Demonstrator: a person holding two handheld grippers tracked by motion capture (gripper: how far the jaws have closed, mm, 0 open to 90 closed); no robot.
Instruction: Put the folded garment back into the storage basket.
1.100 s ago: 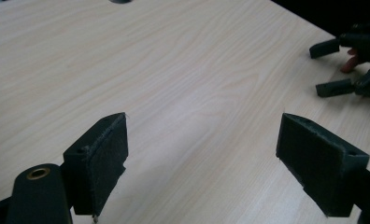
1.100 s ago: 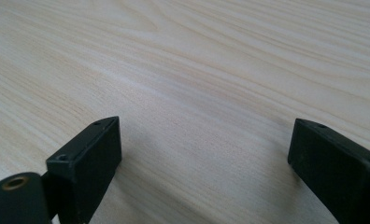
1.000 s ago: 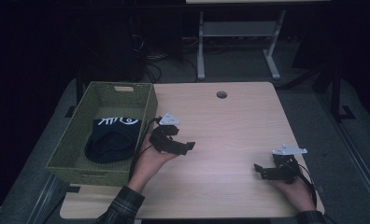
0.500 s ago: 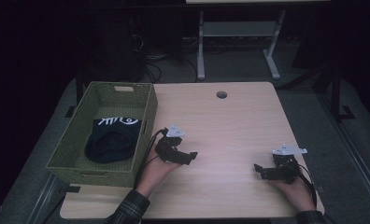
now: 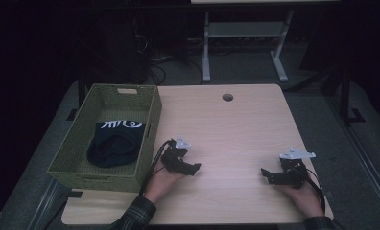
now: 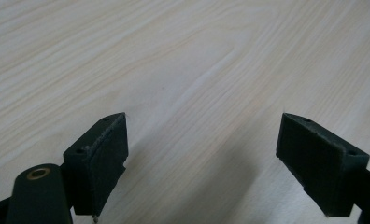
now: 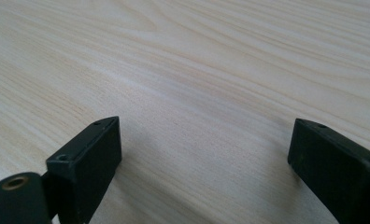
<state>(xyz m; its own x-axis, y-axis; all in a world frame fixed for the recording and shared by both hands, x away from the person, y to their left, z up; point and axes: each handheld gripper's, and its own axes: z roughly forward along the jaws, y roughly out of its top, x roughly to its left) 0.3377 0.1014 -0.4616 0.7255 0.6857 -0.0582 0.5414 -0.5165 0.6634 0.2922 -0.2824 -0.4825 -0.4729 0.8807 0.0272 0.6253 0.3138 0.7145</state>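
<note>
A person seated at a light wooden table (image 5: 236, 129) holds a two-jaw gripper in each hand, both low over the bare tabletop. The left gripper (image 5: 194, 167) sits just right of a green woven basket (image 5: 149, 120) at the table's left edge, its jaws pointing toward the table's centre-right; the left hand (image 5: 161, 181) and a plaid sleeve (image 5: 136, 216) come in from the near edge, w/ a black cable (image 5: 154, 160) running along the basket's side. In the left gripper view the gripper (image 6: 202, 149) has its jaws wide apart, nothing between them, only pale wood grain beneath. The right gripper (image 5: 266, 173) rests near the table's front right corner, well apart from the left one, its jaws pointing left; the right hand (image 5: 303, 196) grips it from behind and a grey plate (image 5: 297, 154) tops it. In the right gripper view that gripper (image 7: 204, 158) likewise stands w/ jaws spread wide and empty over bare wood. Inside the basket lies a dark folded garment (image 5: 115, 143) w/ a white printed design on its far part, resting on the basket floor toward the near half, not touched by either gripper. A round cable hole (image 5: 227, 97) marks the table's far side. Beyond the table, a dim room w/ a white stand frame (image 5: 241, 33) on the floor.
</note>
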